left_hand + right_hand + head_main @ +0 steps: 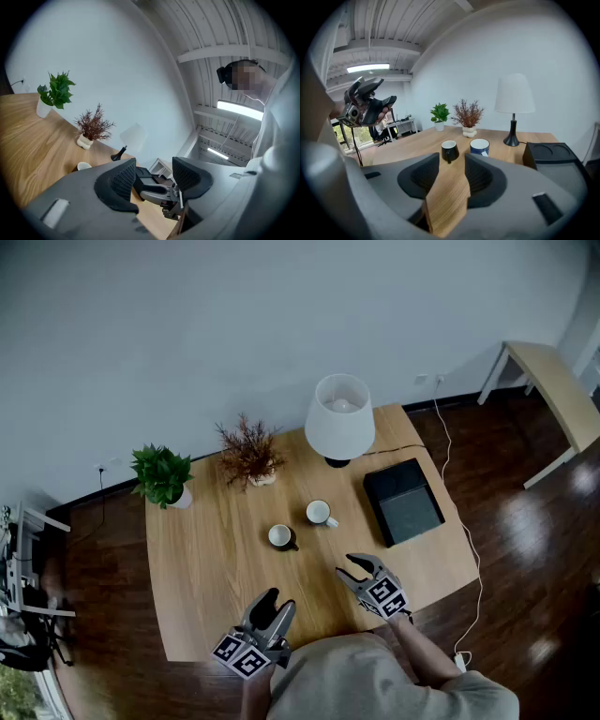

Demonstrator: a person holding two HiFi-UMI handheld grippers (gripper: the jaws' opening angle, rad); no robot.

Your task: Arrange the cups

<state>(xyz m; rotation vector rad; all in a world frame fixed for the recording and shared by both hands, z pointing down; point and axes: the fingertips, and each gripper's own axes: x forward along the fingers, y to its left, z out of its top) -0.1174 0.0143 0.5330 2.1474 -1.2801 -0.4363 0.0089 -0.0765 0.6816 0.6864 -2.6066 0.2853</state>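
Pale wall and dark floor (525, 549) frame the wooden table (211, 563) we stand at. Along its far edge we see a green plant (161, 474) in a white pot, a dried reddish plant (248, 454) and a white-shaded lamp (339, 418). A black tray (403, 501) lies to the right of the lamp's base.

The 2 cups stand upright near the table's middle, close beside each other but not touching. The dark cup (281, 537) is nearer to us, and the blue cup (320, 513), white inside, sits just behind it to the right.

Our left gripper (279, 600) hangs over the near edge of the table with its jaws spread and nothing between them. In its own view, only the right gripper (345, 564) shows through the gap.

That right gripper tilts down toward the tabletop, well short of the cups. In the right gripper view its jaws stand apart with only bare wood between them, and the dark cup (449, 151) lines up beyond the opening, the blue cup (479, 146) beside it.
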